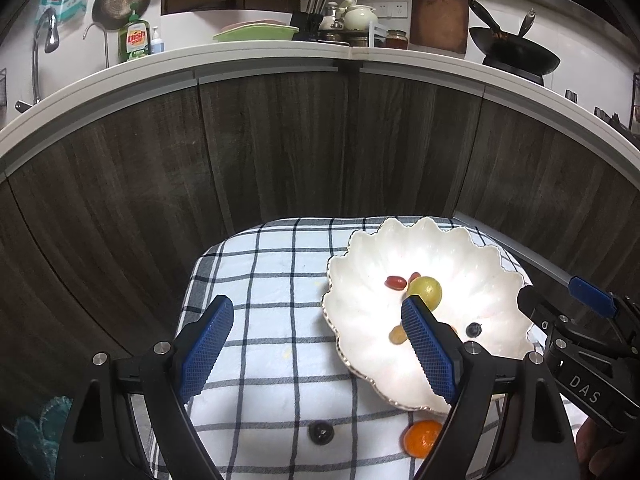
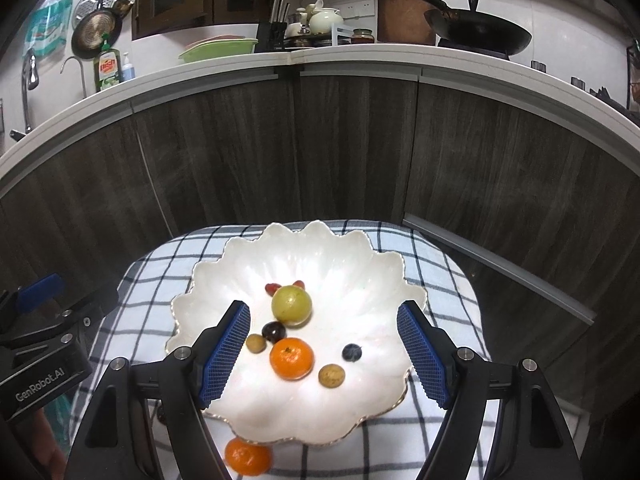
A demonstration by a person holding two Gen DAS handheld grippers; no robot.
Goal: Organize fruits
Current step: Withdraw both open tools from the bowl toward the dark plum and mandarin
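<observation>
A white scalloped bowl [image 2: 248,400] sits on a blue-checked cloth [image 2: 440,276]. In it lie a yellow-green fruit [image 2: 291,305], an orange [image 2: 291,358], a blueberry [image 2: 352,352], a dark cherry [image 2: 273,331], two small brown fruits [image 2: 331,376] and red ones [image 2: 272,288]. A second orange [image 2: 247,457] lies on the cloth by the bowl's near rim; it also shows in the left wrist view [image 1: 422,438]. My right gripper [image 2: 323,354] is open above the bowl. My left gripper [image 1: 316,346] is open, over the cloth and the bowl's [image 1: 360,272] left rim. A dark fruit [image 1: 321,432] lies on the cloth.
Dark wood cabinet doors [image 1: 280,140] stand right behind the clothed surface. A white counter [image 1: 256,54] above holds a dish soap bottle [image 1: 134,38], a green tray [image 1: 256,32], jars and a wok [image 1: 514,54]. The right gripper's body [image 1: 580,344] shows at the left view's right edge.
</observation>
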